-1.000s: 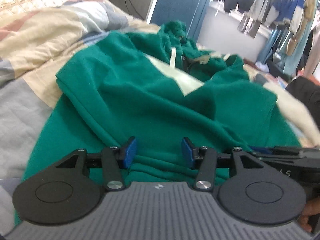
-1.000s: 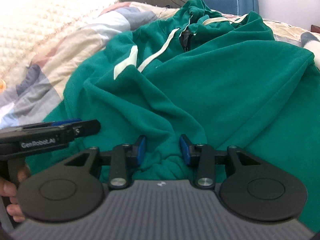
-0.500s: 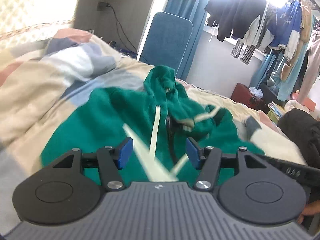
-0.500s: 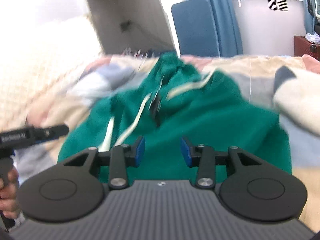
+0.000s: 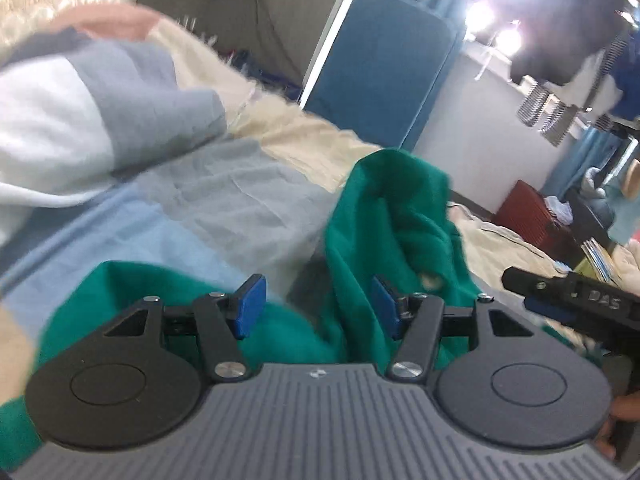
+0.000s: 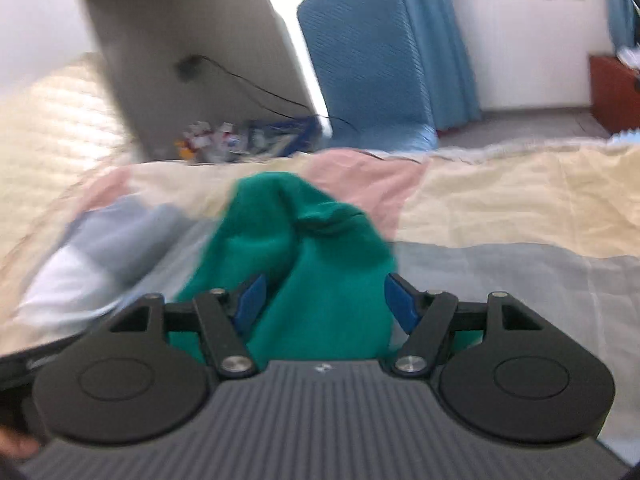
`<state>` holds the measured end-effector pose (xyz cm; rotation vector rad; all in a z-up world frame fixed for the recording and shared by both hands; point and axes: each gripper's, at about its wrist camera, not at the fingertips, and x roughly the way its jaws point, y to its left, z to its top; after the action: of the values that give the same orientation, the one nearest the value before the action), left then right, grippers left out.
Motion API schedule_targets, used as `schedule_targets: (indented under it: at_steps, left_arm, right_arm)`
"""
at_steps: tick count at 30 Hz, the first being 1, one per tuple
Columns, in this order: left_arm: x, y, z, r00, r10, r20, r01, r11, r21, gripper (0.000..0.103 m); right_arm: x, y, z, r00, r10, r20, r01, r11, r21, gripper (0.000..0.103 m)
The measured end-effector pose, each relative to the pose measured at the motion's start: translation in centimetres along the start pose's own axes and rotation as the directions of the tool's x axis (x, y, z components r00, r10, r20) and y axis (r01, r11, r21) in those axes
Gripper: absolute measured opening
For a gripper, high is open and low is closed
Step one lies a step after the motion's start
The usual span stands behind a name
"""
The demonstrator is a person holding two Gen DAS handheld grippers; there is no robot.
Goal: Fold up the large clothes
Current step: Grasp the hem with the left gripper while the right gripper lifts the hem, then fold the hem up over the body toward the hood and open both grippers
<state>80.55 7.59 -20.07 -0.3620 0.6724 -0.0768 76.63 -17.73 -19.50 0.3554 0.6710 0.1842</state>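
Right wrist: fingers [image 6: 402,308] opening around green garment [image 6: 320,264].

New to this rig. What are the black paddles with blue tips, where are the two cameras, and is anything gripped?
No robot arm here: a person carries a two-finger gripper in each hand, each with a fisheye camera looking along its blue-padded fingers. One picture looks over the left gripper, the other over the right gripper. A green hoodie lies bunched on a bed with a patchwork quilt. Fabric sits between both pairs of pads, but the left ones stand apart and the right jaws are opening, so nothing looks clamped. The other handheld gripper shows at the left view's edge.
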Motion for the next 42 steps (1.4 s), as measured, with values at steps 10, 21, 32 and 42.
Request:
schedule_targets:
  at_steps: [10, 21, 32, 42]
  left_arm:
    - [8.9, -2.0, 2.7, 0.998, -0.017, -0.057, 0.012, 0.996, -0.09, 0.061]
    - [1.4, -3.9, 5.1, 0.997, 0.033, 0.063, -0.035, 0.999, 0.028, 0.005]
    - [-20.2, -5.2, 0.5, 0.973, -0.058, 0.223, 0.018, 0.984, 0.177, 0.005]
    - [-34.1, -3.9, -14.9, 0.978, -0.109, 0.178, 0.084, 0.986, 0.143, 0.004]
  right_arm:
    - [8.0, -2.7, 0.6, 0.991, 0.083, -0.104, -0.063, 0.98, 0.187, 0.049]
    - [-2.5, 2.4, 1.6, 0.983, 0.184, 0.011, -0.184, 0.982, -0.031, 0.009]
    - [-22.4, 6.8, -2.6, 0.932, 0.301, 0.199, -0.253, 0.938, -0.236, 0.008]
    - [-34.6, 6.0, -14.6, 0.935, 0.294, 0.201, -0.238, 0.935, -0.262, 0.009]
